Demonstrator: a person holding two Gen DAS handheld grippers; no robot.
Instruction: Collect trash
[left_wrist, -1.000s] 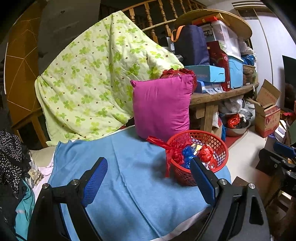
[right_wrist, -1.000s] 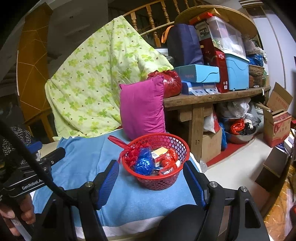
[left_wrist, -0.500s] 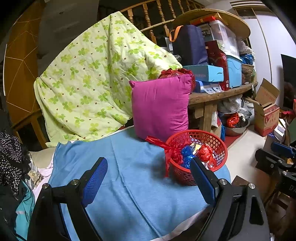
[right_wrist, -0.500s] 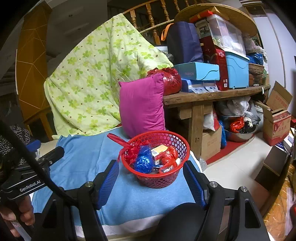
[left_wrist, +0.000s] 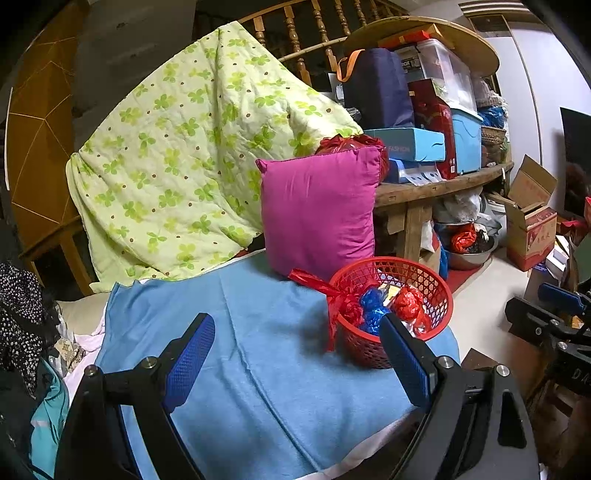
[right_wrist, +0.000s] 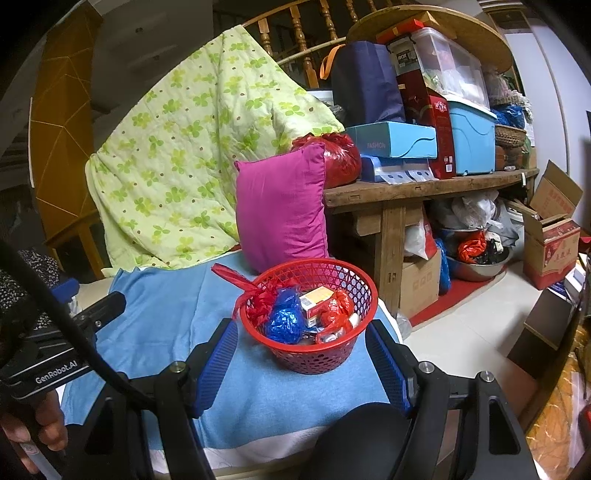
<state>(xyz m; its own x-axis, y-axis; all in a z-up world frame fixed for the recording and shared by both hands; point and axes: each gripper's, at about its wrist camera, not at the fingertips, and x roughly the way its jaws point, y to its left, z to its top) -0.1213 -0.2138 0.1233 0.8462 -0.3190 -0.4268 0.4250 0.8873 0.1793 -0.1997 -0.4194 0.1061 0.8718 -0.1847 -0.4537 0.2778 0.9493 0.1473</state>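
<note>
The blue blanket (right_wrist: 177, 314) spreads under me with the pink cushion (right_wrist: 284, 210) propped behind, the red basket (right_wrist: 314, 354) of crumpled wrappers (right_wrist: 284, 325) sits near its edge, and my right gripper (right_wrist: 303, 365) and left gripper (left_wrist: 295, 358) hang released, grasping nothing.

Both handheld grippers have black angular frames with silver screws at the joints. Each finger carries a blue pad (right_wrist: 216, 365) with a fine dimpled texture. The left gripper (right_wrist: 70, 325), seen at nine o'clock from the right one, bears white "GenRobot.AI" lettering, and a thick black cable (right_wrist: 55, 317) curves past it.
</note>
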